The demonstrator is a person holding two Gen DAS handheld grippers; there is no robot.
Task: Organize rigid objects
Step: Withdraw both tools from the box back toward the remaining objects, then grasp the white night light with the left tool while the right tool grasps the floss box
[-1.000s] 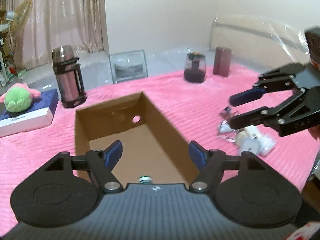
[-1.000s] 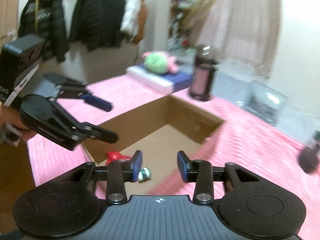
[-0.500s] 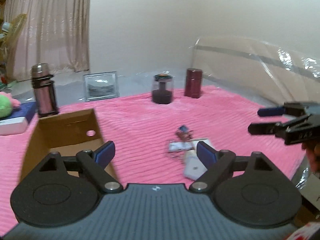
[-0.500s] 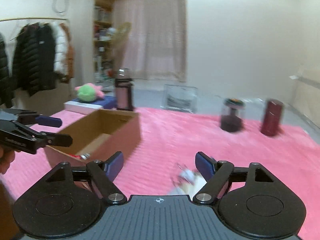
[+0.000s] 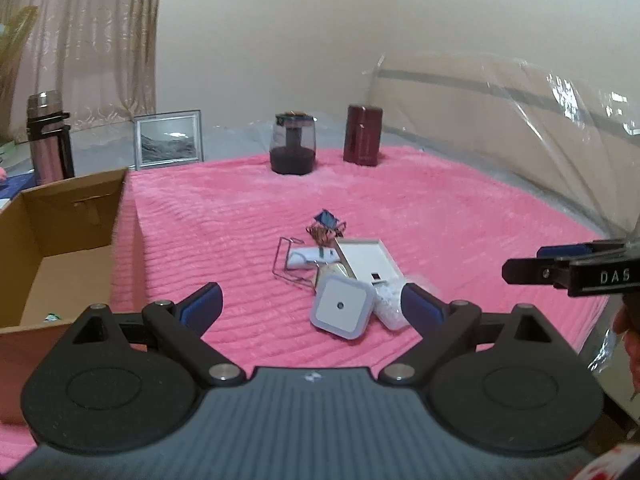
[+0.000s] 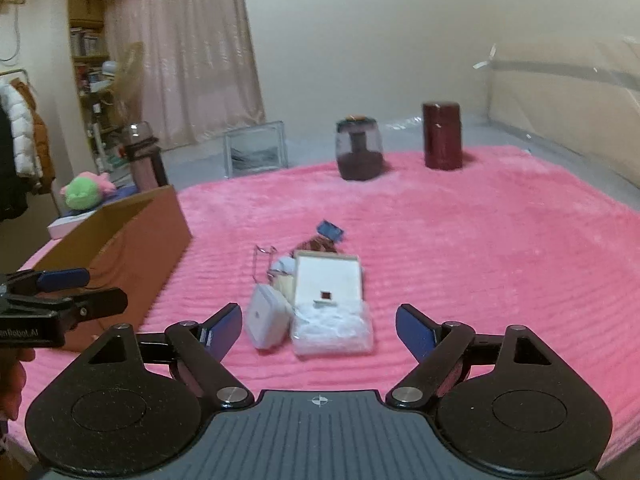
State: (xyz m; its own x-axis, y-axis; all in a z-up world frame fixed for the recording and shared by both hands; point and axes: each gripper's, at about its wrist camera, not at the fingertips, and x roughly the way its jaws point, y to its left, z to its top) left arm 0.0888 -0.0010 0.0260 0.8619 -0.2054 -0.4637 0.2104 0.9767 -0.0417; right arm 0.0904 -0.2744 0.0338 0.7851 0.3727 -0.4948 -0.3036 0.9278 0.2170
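A pile of small objects lies mid-bed on the pink blanket [image 5: 440,208]: a white square plug-in device [image 5: 341,307] [image 6: 266,320], a flat white box [image 5: 366,258] [image 6: 328,280], a clear plastic bag [image 6: 332,326], a wire clip [image 5: 286,260], and a small blue item [image 5: 326,219] [image 6: 331,230]. The open cardboard box [image 5: 60,240] [image 6: 120,248] stands at the left. My left gripper [image 5: 312,306] is open and empty, just short of the pile. My right gripper [image 6: 318,326] is open and empty, also just short of the pile.
At the back stand a dark glass jar [image 5: 293,144] [image 6: 359,149], a maroon canister [image 5: 362,136] [image 6: 442,136], a picture frame [image 5: 168,145] and a pink thermos [image 5: 47,140]. A green plush toy [image 6: 86,191] lies far left. Plastic-wrapped headboard [image 5: 500,120] at the right.
Both grippers have swung away from the cardboard box to face the pile of small objects. The right gripper's jaws have opened wider.
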